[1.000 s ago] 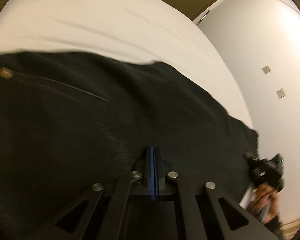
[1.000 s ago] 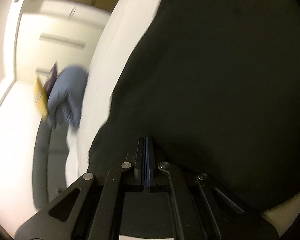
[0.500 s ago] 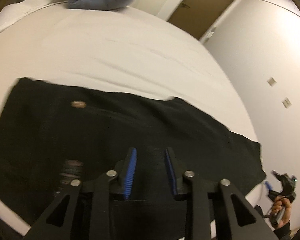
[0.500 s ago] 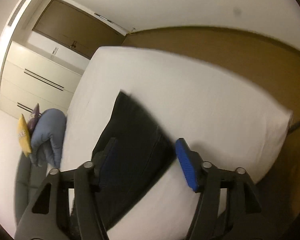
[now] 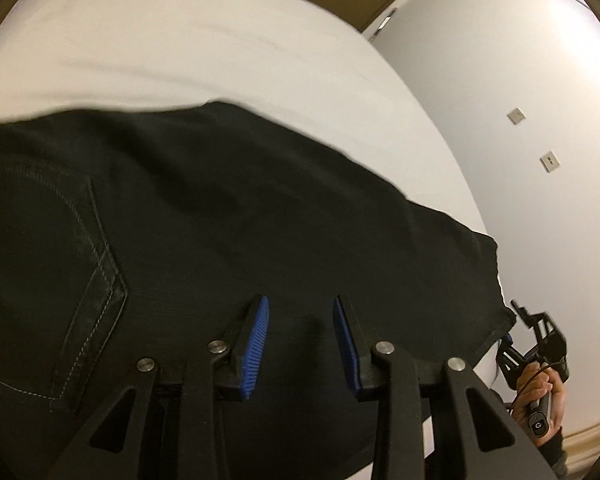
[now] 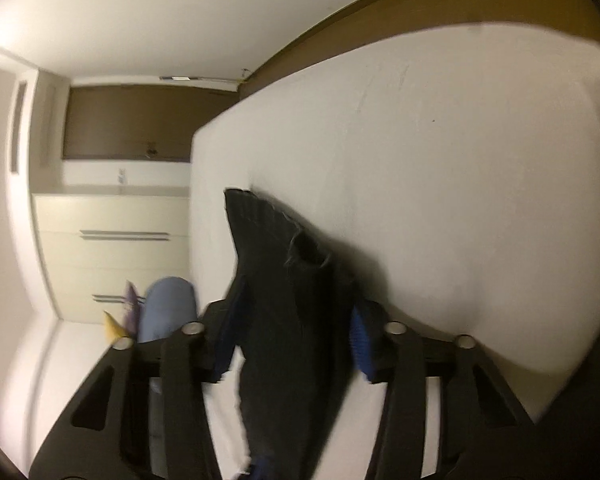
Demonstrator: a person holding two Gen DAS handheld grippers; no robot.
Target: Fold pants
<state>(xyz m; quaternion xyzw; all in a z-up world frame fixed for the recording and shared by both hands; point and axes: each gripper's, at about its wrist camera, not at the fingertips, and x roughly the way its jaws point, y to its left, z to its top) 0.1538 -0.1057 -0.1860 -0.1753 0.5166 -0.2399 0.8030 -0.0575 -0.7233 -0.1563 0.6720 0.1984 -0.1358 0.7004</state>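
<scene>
Black pants (image 5: pixel 220 208) lie flat across the white bed (image 5: pixel 180 40), a stitched back pocket (image 5: pixel 80 280) at the left. My left gripper (image 5: pixel 300 304) hovers over the seat area, open, nothing between its blue pads. In the right wrist view the leg end (image 6: pixel 268 240) runs between the fingers of my right gripper (image 6: pixel 294 320), whose jaws are closing around it; I see no pad pressing. From the left wrist view, the right gripper (image 5: pixel 540 344) sits in a hand (image 5: pixel 536 388) by the hem at the bed's corner.
A blue-grey bundle (image 6: pixel 168 312) lies beyond the pants with yellow and purple items (image 6: pixel 114 326) beside it. Cream drawers (image 6: pixel 112 240) stand past the bed. A brown headboard (image 6: pixel 460 12) borders it. A wall with switch plates (image 5: pixel 516 115) runs along the right.
Both grippers were shut a second ago and now stand apart. The left has moved in lower over the pants. The right narrowed since half a second ago, and its view has swung round.
</scene>
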